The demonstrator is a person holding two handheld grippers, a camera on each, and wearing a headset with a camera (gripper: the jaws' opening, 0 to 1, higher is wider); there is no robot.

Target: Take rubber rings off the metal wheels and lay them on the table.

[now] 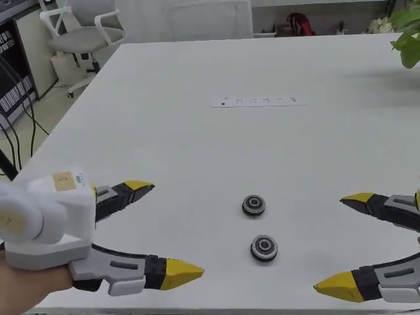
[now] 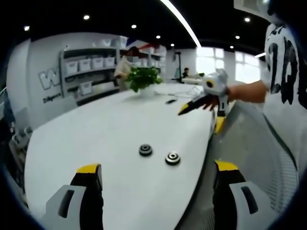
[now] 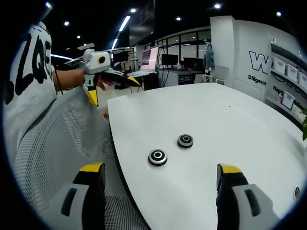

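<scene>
Two small metal wheels with black rubber rings lie flat on the white table (image 1: 197, 131): the far wheel (image 1: 253, 205) (image 2: 145, 150) (image 3: 185, 141) and the near wheel (image 1: 264, 249) (image 2: 172, 158) (image 3: 158, 157), a short gap between them. My left gripper (image 1: 167, 230) (image 2: 158, 179) stands open to the left of the wheels, its yellow-tipped jaws wide apart and empty. To their right my right gripper (image 1: 338, 243) (image 3: 158, 177) is also open and empty. Each gripper is well clear of the wheels.
A white strip of paper (image 1: 258, 101) lies further back on the table. A green plant (image 1: 410, 36) stands at the far right corner. An office chair (image 1: 82, 33) stands past the far left edge. The near table edge runs just under both grippers.
</scene>
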